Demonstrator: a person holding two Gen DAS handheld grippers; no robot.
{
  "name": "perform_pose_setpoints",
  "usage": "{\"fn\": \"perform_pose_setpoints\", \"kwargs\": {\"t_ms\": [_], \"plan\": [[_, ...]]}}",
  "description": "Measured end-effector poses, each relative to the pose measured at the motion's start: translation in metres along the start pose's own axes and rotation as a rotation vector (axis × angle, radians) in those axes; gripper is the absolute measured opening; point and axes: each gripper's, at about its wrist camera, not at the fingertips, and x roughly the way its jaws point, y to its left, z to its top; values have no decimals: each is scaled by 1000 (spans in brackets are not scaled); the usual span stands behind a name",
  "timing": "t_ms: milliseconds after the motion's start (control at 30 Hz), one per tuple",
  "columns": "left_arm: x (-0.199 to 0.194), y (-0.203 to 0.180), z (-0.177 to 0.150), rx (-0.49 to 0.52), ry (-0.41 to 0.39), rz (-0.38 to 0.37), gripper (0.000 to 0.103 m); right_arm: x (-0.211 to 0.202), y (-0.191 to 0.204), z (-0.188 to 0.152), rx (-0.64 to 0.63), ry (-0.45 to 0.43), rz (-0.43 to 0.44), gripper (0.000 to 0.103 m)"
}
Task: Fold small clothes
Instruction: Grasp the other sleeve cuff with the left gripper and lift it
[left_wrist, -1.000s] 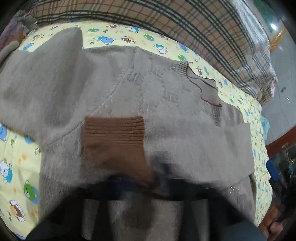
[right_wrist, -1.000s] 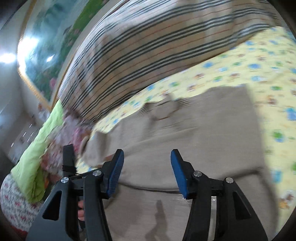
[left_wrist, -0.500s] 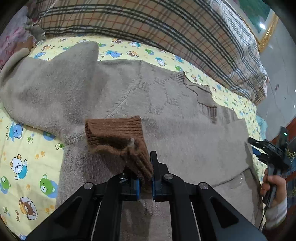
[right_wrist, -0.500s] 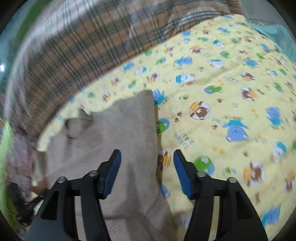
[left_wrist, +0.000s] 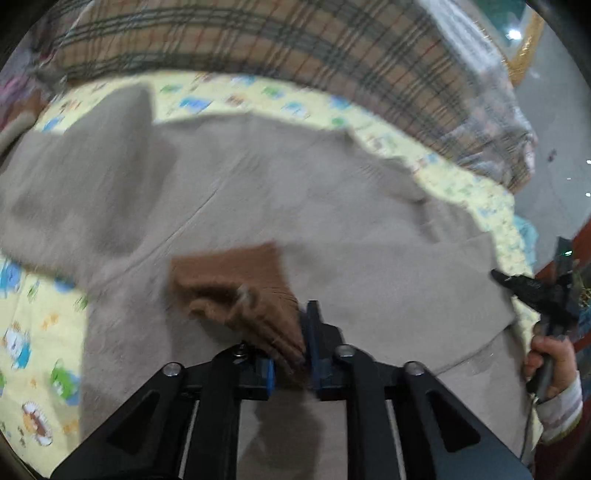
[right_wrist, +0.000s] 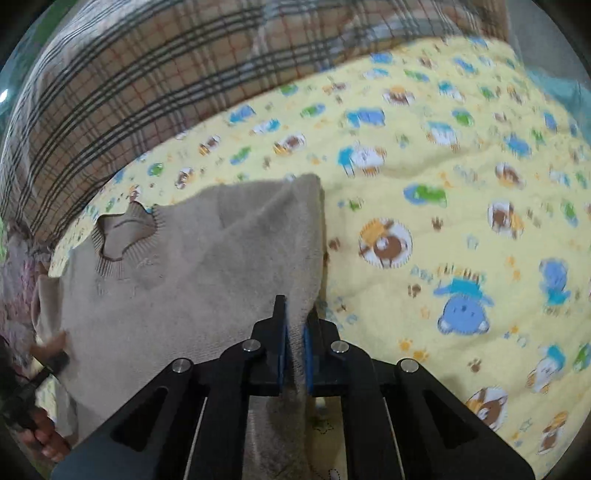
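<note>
A beige knit sweater lies spread on a yellow cartoon-print sheet. My left gripper is shut on the sweater's brown ribbed cuff, with the sleeve folded over the body. My right gripper is shut on the sweater's right side edge, which rises from the sheet. The neckline shows at the left of the right wrist view. The right gripper also shows at the right edge of the left wrist view.
A plaid pillow or blanket runs along the far side of the bed. The other sleeve lies spread to the left. The bed's right edge and floor lie beyond the sweater.
My right gripper has closed on the sweater's side edge; it was open half a second ago. My left gripper still holds the brown cuff and has shifted slightly over the body.
</note>
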Motion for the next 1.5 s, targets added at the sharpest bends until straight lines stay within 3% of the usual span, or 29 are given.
{"fn": "perform_pose_setpoints", "kwargs": {"t_ms": [33,133,167,300,467,633,867,1033,1167,1300,1400,1467,1500], "plan": [[-2,6,-4,2,6,18,24,-5,-4,-2,19,-15,-6,17],[-17,25,-14,-5,-4,54,36,-26,-2,-9,36,-77,-27,20],[-26,31,-16,-14,-15,77,41,-36,2,-13,44,-98,2,20],[-60,60,-20,-73,-64,107,45,-62,36,-39,20,-144,151,21],[-90,114,-13,-163,-115,211,68,-73,79,-87,-39,-101,293,29],[-102,173,15,-250,-148,302,69,-74,102,-117,-65,-45,344,30],[-98,246,51,-414,-177,279,74,-67,104,-124,-43,-2,339,30],[-77,276,83,-424,-166,316,77,-66,113,-129,-64,15,335,30],[-58,307,105,-477,-150,305,77,-63,121,-130,-82,29,334,30],[-55,323,121,-507,-211,298,77,-62,124,-130,-87,35,331,30],[-53,321,130,-478,-231,305,61,-62,122,-129,-78,39,335,30],[-51,315,137,-430,-225,306,15,-63,119,-129,-69,36,328,30],[-52,312,137,-416,-223,301,12,-64,119,-130,-65,33,326,30]]}}
